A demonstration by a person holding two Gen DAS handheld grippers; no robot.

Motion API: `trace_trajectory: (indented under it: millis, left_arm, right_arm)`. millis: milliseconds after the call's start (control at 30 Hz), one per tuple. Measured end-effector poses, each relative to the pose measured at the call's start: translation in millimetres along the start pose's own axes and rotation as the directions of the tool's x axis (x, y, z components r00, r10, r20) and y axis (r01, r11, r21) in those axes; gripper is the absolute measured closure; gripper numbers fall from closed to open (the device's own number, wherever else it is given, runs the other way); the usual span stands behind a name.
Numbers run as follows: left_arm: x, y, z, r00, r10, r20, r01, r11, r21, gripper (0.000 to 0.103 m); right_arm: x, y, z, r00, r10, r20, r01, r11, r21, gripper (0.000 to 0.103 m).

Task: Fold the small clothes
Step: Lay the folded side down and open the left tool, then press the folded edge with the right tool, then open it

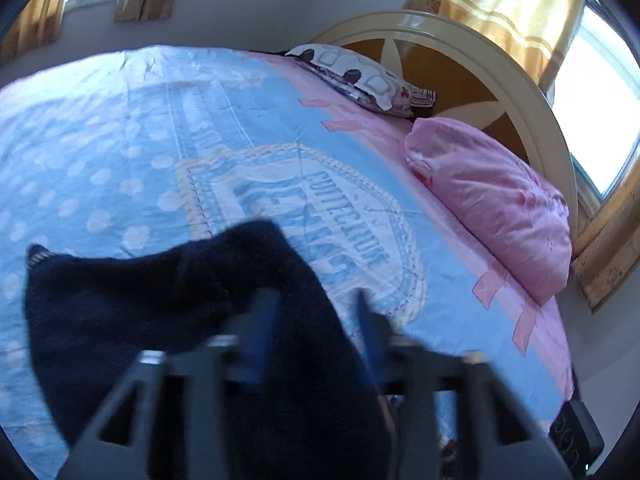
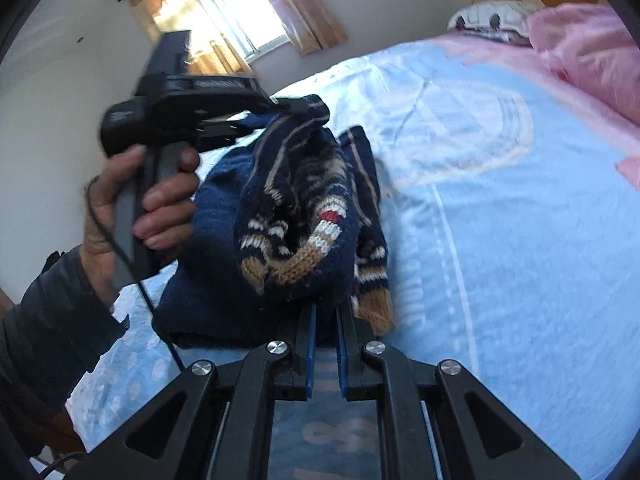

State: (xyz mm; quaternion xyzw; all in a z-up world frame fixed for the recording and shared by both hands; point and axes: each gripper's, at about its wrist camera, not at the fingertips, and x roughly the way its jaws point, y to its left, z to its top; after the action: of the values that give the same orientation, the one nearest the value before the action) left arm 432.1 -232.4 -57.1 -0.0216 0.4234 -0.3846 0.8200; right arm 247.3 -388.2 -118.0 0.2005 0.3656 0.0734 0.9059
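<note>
A navy knitted sweater [image 2: 296, 216] with tan and white stripes and a red spot is bunched up on the blue bedsheet [image 2: 500, 200]. My right gripper [image 2: 328, 314] is shut on the near edge of the sweater, which hangs up and over the fingertips. In the left wrist view the sweater [image 1: 132, 312] shows as a dark navy heap. My left gripper [image 1: 319, 300] stands open over it, its blue fingers [image 1: 268, 312] apart with cloth lying between them. A hand [image 2: 164, 208] holds the left gripper [image 2: 298, 109] at the sweater's far top edge.
A pink pillow [image 1: 492, 204] and a patterned pillow [image 1: 360, 76] lie by the round headboard [image 1: 472, 64]. The sheet's pink border [image 1: 500, 280] runs along the right bed edge. A dark device [image 1: 576, 436] sits off the bed corner. Curtained windows [image 2: 236, 12] are behind.
</note>
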Motion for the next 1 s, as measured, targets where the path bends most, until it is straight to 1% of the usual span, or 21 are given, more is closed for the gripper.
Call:
trace_trajectory:
  millis: [67, 133, 167, 233, 267, 333, 400, 433, 500, 567, 600, 633, 700, 733, 767, 800, 833, 900, 967, 1000]
  left_arm:
    - [-19.7, -6.3, -3.6, 0.998, 0.01, 0.055, -0.013, 0.999, 0.046, 0.023]
    - [-36.0, -7.2, -9.9, 0.996, 0.026, 0.085, -0.033, 0.996, 0.089, 0.023]
    - [-43.3, -5.3, -15.0, 0.995, 0.055, 0.088, -0.064, 0.993, 0.103, 0.023]
    - [-54.3, 0.9, -27.0, 0.99, 0.103, 0.096, -0.114, 0.986, 0.117, 0.022]
    - [-60.5, 6.2, -37.8, 0.982, 0.159, 0.1, -0.171, 0.977, 0.13, 0.021]
    - [-69.4, 15.0, -56.2, 0.972, 0.21, 0.107, -0.225, 0.963, 0.146, 0.021]
    - [-74.8, 22.2, -78.8, 0.954, 0.282, 0.106, -0.297, 0.94, 0.169, 0.021]
    - [-77.3, 25.7, -91.5, 0.949, 0.297, 0.107, -0.312, 0.934, 0.176, 0.021]
    - [-79.6, 28.9, -108.6, 0.946, 0.306, 0.103, -0.32, 0.932, 0.172, 0.021]
    - [-77.9, 30.6, -124.0, 0.953, 0.292, 0.086, -0.302, 0.938, 0.167, 0.021]
    - [-74.7, 31.0, -131.4, 0.952, 0.296, 0.073, -0.304, 0.937, 0.172, 0.021]
    - [-71.7, 31.1, -136.9, 0.95, 0.305, 0.066, -0.312, 0.934, 0.175, 0.021]
    - [-63.0, 33.1, -145.1, 0.945, 0.324, 0.041, -0.326, 0.929, 0.177, 0.021]
    - [-60.9, 34.2, -147.8, 0.942, 0.335, 0.034, -0.335, 0.925, 0.178, 0.02]
    - [-60.8, 34.4, -150.2, 0.942, 0.333, 0.033, -0.333, 0.925, 0.181, 0.02]
    - [-61.4, 35.5, -150.8, 0.944, 0.328, 0.028, -0.327, 0.927, 0.184, 0.019]
    - [-61.7, 36.8, -151.4, 0.946, 0.325, 0.017, -0.322, 0.928, 0.185, 0.018]
    - [-60.6, 40.1, -153.4, 0.95, 0.313, 0.0, -0.307, 0.934, 0.181, 0.014]
    - [-61.5, 47.3, -158.6, 0.958, 0.287, -0.007, -0.283, 0.947, 0.154, 0.014]
    - [-62.4, 48.8, -159.9, 0.961, 0.277, -0.003, -0.274, 0.951, 0.146, 0.014]
  right_arm:
    - [0.5, -5.0, -2.2, 1.0, 0.008, -0.007, -0.008, 1.0, 0.027, 0.094]
    - [-0.8, -8.5, -2.4, 1.0, 0.014, -0.008, -0.014, 0.999, 0.042, 0.094]
    - [-2.3, -9.9, -2.2, 1.0, 0.013, -0.005, -0.013, 0.999, 0.051, 0.091]
    - [-9.1, -13.6, -1.7, 1.0, -0.016, 0.009, 0.015, 0.998, 0.067, 0.083]
    - [-13.7, -15.8, -1.5, 0.999, -0.033, 0.021, 0.032, 0.997, 0.075, 0.08]
    - [-27.4, -20.7, 2.0, 0.995, -0.082, 0.063, 0.076, 0.993, 0.095, 0.062]
    - [-39.0, -21.2, 8.6, 0.989, -0.099, 0.112, 0.088, 0.991, 0.102, 0.052]
    - [-42.8, -18.5, 15.0, 0.987, -0.097, 0.129, 0.086, 0.992, 0.095, 0.051]
    - [-39.9, -8.9, 27.6, 0.987, -0.091, 0.13, 0.084, 0.995, 0.06, 0.051]
    - [-32.4, 6.4, 43.6, 0.988, -0.065, 0.141, 0.065, 0.998, 0.004, 0.052]
    - [-25.6, 13.6, 52.2, 0.99, -0.04, 0.134, 0.043, 0.999, -0.019, 0.052]
    - [-12.4, 19.6, 62.7, 0.995, -0.011, 0.097, 0.014, 1.0, -0.028, 0.052]
    - [12.1, 23.8, 74.7, 1.0, 0.026, 0.015, -0.026, 1.0, -0.003, 0.053]
    - [27.8, 24.6, 79.3, 0.999, 0.043, -0.033, -0.042, 0.999, 0.016, 0.059]
    - [35.1, 25.9, 81.2, 0.999, 0.02, -0.049, -0.02, 1.0, 0.01, 0.087]
    - [40.4, 26.3, 82.2, 0.998, -0.046, -0.05, 0.046, 0.999, -0.009, 0.09]
    - [42.4, 20.4, 82.0, 0.994, -0.103, -0.048, 0.104, 0.995, 0.009, 0.091]
    - [44.1, 3.1, 77.7, 0.991, -0.114, -0.075, 0.12, 0.99, 0.076, 0.092]
    - [46.1, -8.5, 70.3, 0.985, -0.144, -0.1, 0.153, 0.985, 0.082, 0.092]
    - [45.7, -9.6, 66.9, 0.984, -0.143, -0.105, 0.15, 0.986, 0.067, 0.092]
